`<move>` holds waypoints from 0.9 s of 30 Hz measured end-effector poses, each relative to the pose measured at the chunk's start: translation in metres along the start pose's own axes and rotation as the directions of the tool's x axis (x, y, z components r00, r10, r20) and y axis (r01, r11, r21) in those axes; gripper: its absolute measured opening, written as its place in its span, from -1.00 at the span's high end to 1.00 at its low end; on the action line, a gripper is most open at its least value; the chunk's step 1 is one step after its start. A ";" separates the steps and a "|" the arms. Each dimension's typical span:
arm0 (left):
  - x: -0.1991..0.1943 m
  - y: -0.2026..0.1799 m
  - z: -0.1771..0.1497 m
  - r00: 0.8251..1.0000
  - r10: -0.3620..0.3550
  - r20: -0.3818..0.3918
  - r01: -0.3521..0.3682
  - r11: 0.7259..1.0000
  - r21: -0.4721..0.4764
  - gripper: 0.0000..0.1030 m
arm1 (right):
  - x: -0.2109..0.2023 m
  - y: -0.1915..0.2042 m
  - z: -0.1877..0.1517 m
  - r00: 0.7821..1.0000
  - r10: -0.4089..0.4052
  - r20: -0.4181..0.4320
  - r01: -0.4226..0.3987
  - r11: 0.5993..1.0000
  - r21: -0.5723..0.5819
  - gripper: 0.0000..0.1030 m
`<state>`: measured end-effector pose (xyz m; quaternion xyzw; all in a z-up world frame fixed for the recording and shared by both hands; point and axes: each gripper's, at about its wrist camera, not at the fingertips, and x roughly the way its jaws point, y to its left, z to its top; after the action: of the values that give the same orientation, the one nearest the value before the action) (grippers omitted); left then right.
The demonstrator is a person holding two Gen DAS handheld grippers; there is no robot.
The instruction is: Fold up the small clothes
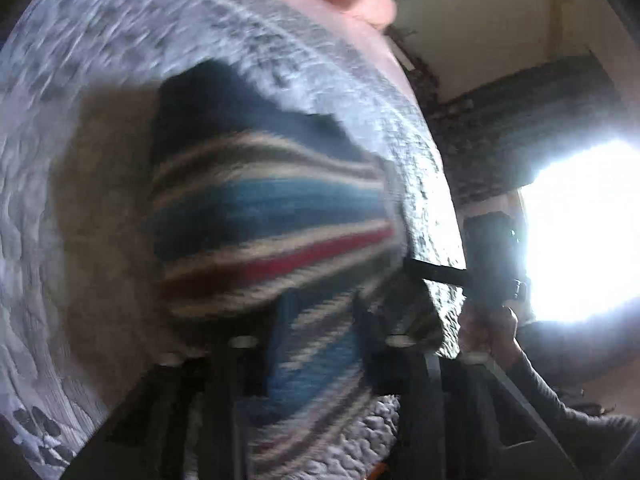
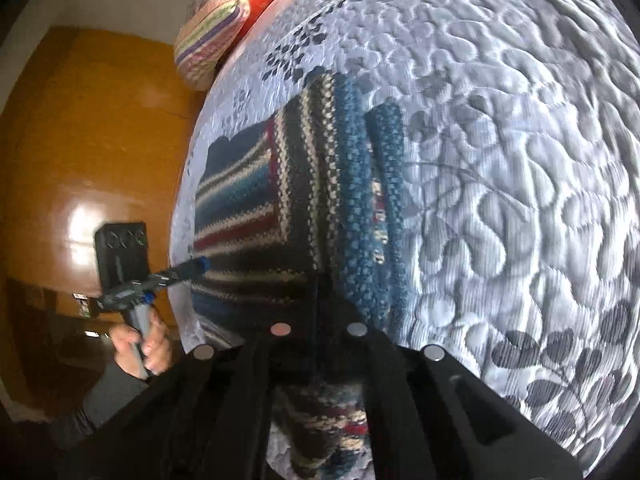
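Quilted bedspread (image 2: 500, 160) under striped knit (image 2: 280, 184), both tongs (image 1: 316, 344) (image 2: 318, 332) clamped on it.

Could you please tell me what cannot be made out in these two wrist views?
- Left wrist view: striped knit garment smeared by motion blur; stitch detail lost.
- Left wrist view: window overexposed.
- Right wrist view: right gripper fingertips buried in knit.

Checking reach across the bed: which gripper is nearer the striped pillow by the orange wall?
Left. The left gripper grips the sweater edge on the side facing the striped pillow; the right gripper grips the sweater's edge farther away.
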<state>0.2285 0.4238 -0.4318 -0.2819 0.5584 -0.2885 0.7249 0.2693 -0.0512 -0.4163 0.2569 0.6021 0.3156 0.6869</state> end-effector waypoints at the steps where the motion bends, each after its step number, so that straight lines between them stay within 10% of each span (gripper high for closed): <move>1: -0.005 -0.001 -0.002 1.000 -0.002 0.007 0.002 1.000 -0.006 0.74 | -0.007 0.006 -0.003 1.000 -0.005 0.008 0.005 1.000 -0.014 1.00; 5: -0.030 -0.028 -0.021 0.998 -0.047 0.040 0.045 0.998 0.040 0.27 | -0.023 0.032 -0.025 0.999 0.047 0.011 -0.046 0.997 -0.062 0.88; 11: -0.017 -0.010 -0.036 0.999 0.031 0.013 -0.031 0.999 -0.009 0.64 | -0.006 0.013 -0.037 0.999 -0.036 -0.011 0.036 0.999 -0.015 1.00; 14: -0.032 -0.026 -0.044 0.999 -0.022 0.040 0.022 1.000 0.002 0.19 | -0.028 0.036 -0.047 0.999 -0.038 0.031 0.040 0.997 -0.059 0.87; 24: -0.011 -0.003 -0.087 0.996 0.084 0.000 -0.084 0.994 -0.069 0.24 | -0.016 0.025 -0.083 0.990 -0.141 -0.001 0.141 0.990 -0.016 0.95; 27: -0.036 -0.019 -0.098 0.990 0.131 0.048 -0.127 0.989 -0.076 -0.15 | -0.035 0.052 -0.093 0.987 -0.151 0.049 0.153 0.988 -0.037 0.87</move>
<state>0.1238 0.4292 -0.4161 -0.2788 0.5664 -0.2129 0.7457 0.1681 -0.0451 -0.3684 0.2035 0.5976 0.2683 0.7277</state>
